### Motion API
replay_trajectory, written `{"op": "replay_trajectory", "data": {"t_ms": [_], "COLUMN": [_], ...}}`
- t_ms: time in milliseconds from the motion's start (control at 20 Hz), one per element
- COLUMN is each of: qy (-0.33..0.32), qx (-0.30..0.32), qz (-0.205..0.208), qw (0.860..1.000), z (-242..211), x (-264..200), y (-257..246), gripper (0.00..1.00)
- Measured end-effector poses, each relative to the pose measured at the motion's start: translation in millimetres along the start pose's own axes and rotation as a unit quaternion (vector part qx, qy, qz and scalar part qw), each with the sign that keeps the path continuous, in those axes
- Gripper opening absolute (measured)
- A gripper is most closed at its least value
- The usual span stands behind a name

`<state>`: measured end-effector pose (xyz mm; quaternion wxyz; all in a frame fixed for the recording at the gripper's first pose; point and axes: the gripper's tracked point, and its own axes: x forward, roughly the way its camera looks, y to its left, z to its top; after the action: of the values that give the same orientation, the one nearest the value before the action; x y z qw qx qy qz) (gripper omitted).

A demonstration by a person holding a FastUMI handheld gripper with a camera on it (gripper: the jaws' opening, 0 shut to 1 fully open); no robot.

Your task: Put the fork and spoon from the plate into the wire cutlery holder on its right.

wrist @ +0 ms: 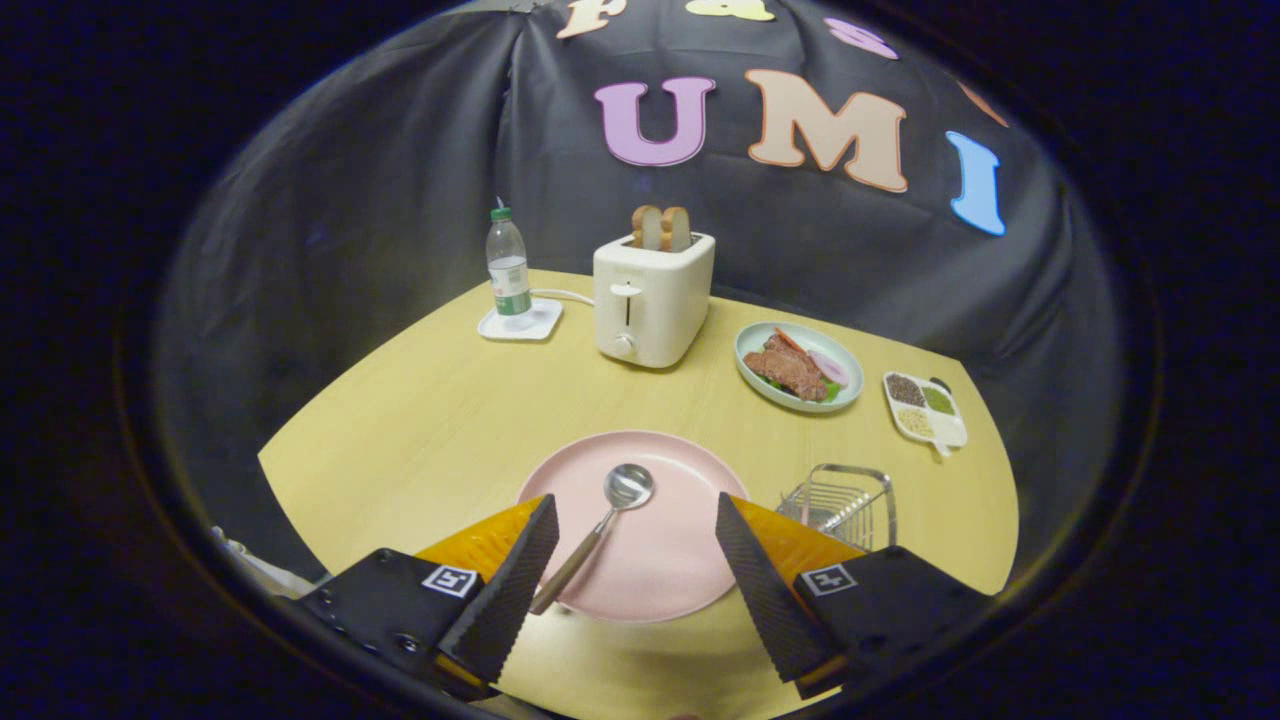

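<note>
The gripper (637, 530) hangs wide open and empty over the pink plate (660, 560), where the spoon (600, 530) lies between the fingers, bowl toward 12 o'clock. The wire holder (840, 503) stands at the plate's 3 o'clock. On the yellow table (430, 420), before the black cloth wall, a toaster (652, 298) stands at 12 o'clock.

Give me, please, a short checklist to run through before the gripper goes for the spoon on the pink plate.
1. Gripper open wide enough: ok, fingers apart and holding nothing.
2. Spoon reachable: ok, it lies on the pink plate between the fingers, handle close to the left finger.
3. Spoon centred between the fingers: not ok, it sits nearer the left one.
4. Wire cutlery holder ready: ok, it stands upright just right of the plate.
5. Fork position: cannot tell, none seen on the plate.
6. Path from plate to holder: ok, only bare table between.
</note>
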<state>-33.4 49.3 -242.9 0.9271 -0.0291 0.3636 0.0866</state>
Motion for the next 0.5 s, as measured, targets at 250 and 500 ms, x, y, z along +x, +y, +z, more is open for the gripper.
{"op": "replay_trajectory", "data": {"t_ms": [250, 500], "qy": [0.046, 0.083], "qx": [0.024, 0.017], "qz": [-0.012, -0.019], "qw": [0.999, 0.996], "z": [-43.6, -70.9], "x": [21.3, 36.2], "y": [16.3, 19.7], "gripper": [0.99, 0.97]}}
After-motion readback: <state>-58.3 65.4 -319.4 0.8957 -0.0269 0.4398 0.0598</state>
